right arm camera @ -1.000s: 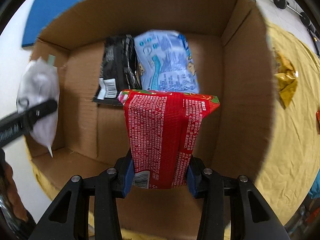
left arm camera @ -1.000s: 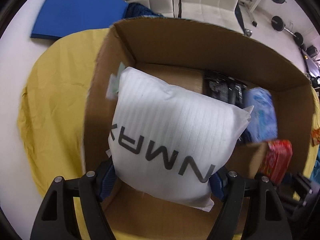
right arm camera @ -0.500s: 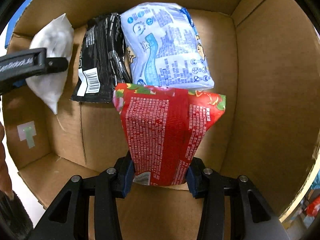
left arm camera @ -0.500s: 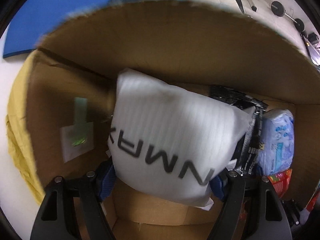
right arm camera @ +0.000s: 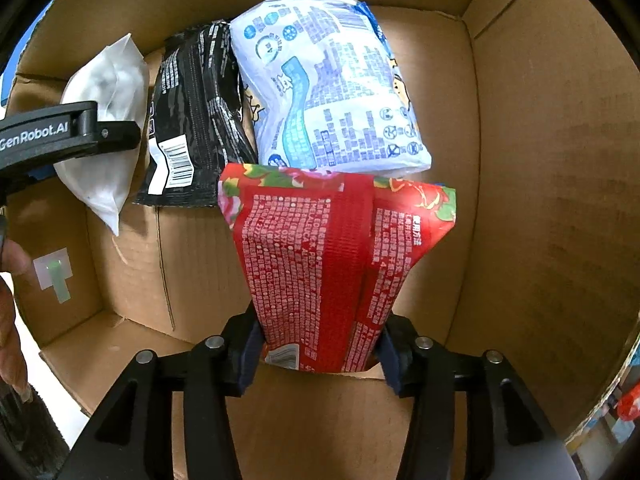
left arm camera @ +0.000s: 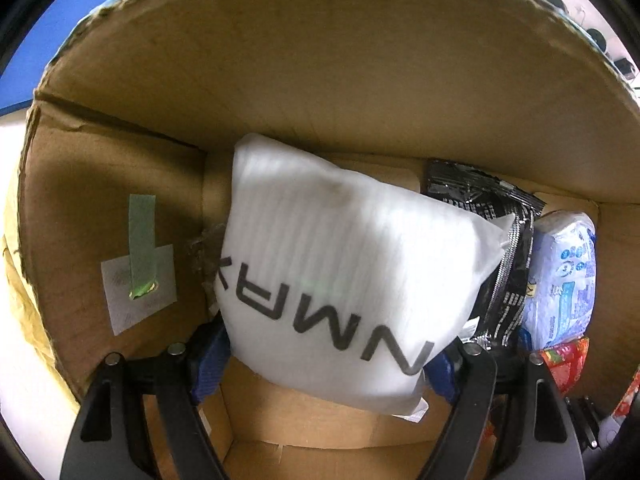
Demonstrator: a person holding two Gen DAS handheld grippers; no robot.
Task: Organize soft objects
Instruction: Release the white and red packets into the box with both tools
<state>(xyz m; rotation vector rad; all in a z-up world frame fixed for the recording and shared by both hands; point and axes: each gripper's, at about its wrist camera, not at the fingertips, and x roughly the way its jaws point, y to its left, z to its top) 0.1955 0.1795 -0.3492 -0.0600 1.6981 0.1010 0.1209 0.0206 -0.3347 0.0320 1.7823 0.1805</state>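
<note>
My left gripper [left arm camera: 324, 360] is shut on a white soft pouch [left arm camera: 340, 268] with dark lettering and holds it inside the cardboard box [left arm camera: 320, 60], near the left wall. The pouch also shows in the right wrist view [right arm camera: 108, 120], beside the left gripper's arm [right arm camera: 60, 136]. My right gripper [right arm camera: 318, 354] is shut on a red printed packet [right arm camera: 328, 264] and holds it inside the box [right arm camera: 540, 200], just in front of a light blue packet [right arm camera: 332, 88]. A black packet [right arm camera: 192, 120] lies on the box floor between the pouch and the blue packet.
The box walls surround both grippers closely. A paper label with green tape [left arm camera: 140, 264] is stuck on the left wall. The black packet [left arm camera: 500, 248] and blue packet [left arm camera: 564, 272] lie right of the white pouch. A blue mat [left arm camera: 80, 20] shows beyond the box rim.
Both grippers have gone down and deeper into the box with their packets. The white pouch has come close to the left wall; the red packet has come nearer the blue packet.
</note>
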